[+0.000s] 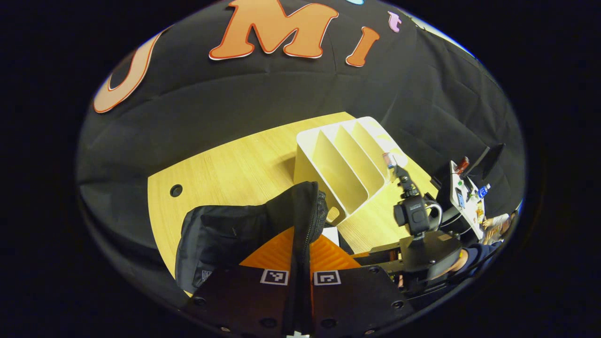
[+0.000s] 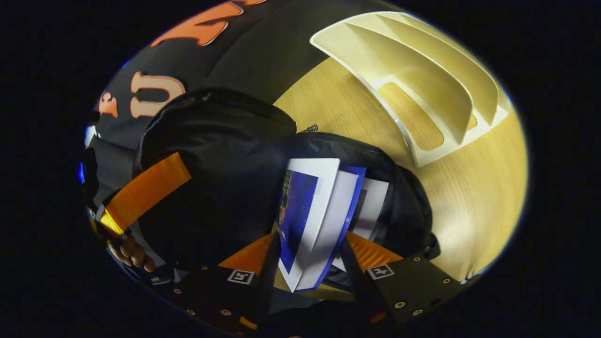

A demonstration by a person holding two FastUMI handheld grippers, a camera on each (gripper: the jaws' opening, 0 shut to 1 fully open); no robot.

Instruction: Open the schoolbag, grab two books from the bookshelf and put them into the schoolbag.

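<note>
Holding the bag's zippered flap pinched between the left gripper's closed fingers, keeping the mouth open on the table just beside the emptied shelf. Lowering a blue-and-white book, clamped in the right gripper, into the bag beside another book already inside. Judging this the last step: next, pushing deeper, then releasing without snagging the rim.
</note>
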